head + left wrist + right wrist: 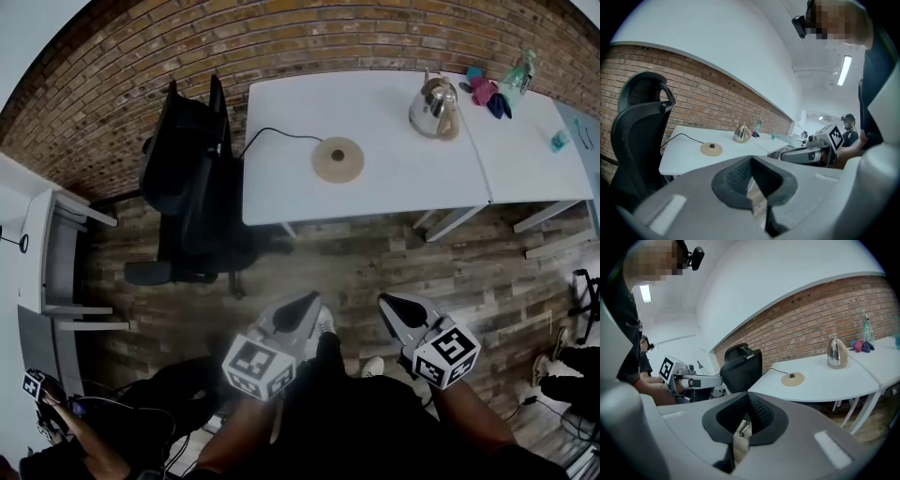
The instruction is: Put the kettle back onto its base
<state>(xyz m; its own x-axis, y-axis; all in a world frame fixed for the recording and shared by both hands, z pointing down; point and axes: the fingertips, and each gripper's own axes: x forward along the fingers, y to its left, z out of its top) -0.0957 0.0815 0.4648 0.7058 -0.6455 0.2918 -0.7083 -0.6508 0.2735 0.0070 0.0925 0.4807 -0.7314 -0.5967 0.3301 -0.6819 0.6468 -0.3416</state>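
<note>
Presently, left tool and right tool are held closed and empty, far from the tabletop where the kettle is stood apart from its base; 1 tool should be opened for a firm handle grip.

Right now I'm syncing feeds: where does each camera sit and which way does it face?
Head view: on the person's head, facing steeply down at the white table; left gripper, right gripper, legs show.
Left gripper view: on the left gripper, facing along its shut jaws toward the table; right gripper visible.
Right gripper view: on the right gripper, likewise, jaws shut; left gripper visible.
Shared: kettle off its base.
</note>
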